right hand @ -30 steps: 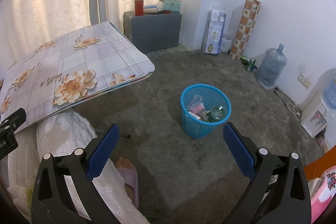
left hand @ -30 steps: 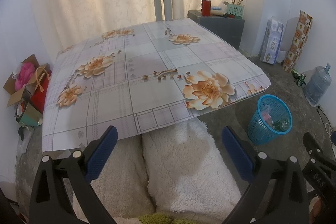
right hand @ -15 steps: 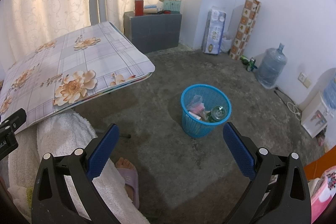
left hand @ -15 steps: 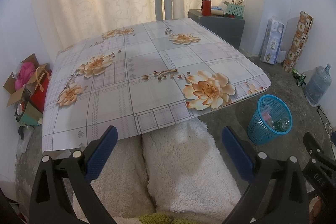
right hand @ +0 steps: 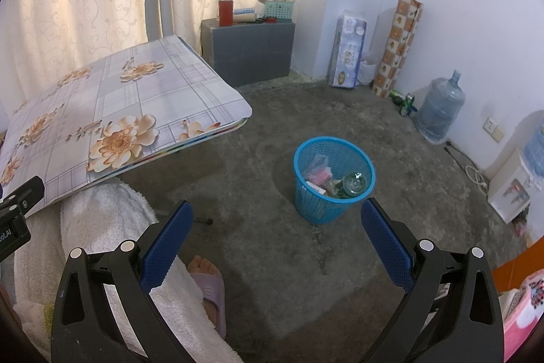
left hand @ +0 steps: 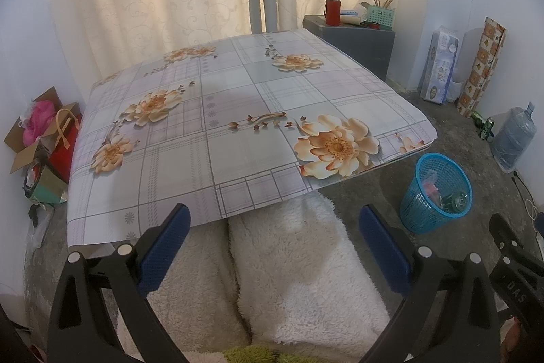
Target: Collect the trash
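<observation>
Nothing shifted across the last second: left gripper [left hand: 272, 240] and right gripper [right hand: 277, 238] held wide apart, both empty. Table [left hand: 238, 131] bare mid-frame; bin [right hand: 335, 179] at frame centre already held trash, so collection judged finished.

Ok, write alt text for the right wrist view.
An open two-finger right gripper with blue pads points at a blue plastic mesh wastebasket holding trash on a grey concrete floor. A floral-patterned table stands to the left, above a slippered foot.
</observation>
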Motion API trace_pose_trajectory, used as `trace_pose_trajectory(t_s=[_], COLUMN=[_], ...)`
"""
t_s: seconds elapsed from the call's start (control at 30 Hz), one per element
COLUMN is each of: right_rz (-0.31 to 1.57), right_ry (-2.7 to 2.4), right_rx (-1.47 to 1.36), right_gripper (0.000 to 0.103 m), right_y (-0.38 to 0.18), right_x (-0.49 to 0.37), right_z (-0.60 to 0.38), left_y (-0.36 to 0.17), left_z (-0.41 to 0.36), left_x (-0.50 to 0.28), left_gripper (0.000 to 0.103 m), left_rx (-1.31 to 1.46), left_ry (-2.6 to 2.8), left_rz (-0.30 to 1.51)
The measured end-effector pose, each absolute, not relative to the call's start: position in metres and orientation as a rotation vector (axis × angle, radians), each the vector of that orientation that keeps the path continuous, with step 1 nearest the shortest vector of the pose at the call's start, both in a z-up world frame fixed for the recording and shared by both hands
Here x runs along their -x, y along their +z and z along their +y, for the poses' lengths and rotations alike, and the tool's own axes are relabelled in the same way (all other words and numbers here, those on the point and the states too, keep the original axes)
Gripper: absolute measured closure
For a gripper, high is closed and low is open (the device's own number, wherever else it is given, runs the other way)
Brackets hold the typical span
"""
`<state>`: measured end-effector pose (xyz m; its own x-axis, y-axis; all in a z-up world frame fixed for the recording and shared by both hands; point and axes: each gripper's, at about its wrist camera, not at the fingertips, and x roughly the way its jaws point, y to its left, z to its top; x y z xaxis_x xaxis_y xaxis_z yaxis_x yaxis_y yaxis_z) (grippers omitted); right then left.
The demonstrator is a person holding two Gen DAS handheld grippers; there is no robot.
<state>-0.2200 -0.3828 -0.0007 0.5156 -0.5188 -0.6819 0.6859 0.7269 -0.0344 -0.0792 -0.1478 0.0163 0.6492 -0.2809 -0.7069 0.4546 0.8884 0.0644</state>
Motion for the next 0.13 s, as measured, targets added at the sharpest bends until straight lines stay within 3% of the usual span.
trace_pose_trajectory(t_s=[0.13], right_rz=[0.728], right_ry=[-0.734], right_rx=[-0.253], right_gripper=[0.008], right_y=[-0.0005], right_x=[0.22], right_z=[-0.3822], left_y=[0.0164], left_z=[-0.1476], left_x=[0.0783], left_gripper=[0.006], left_rx=[-0.246], left_ry=[-0.423], left_rz=[0.757])
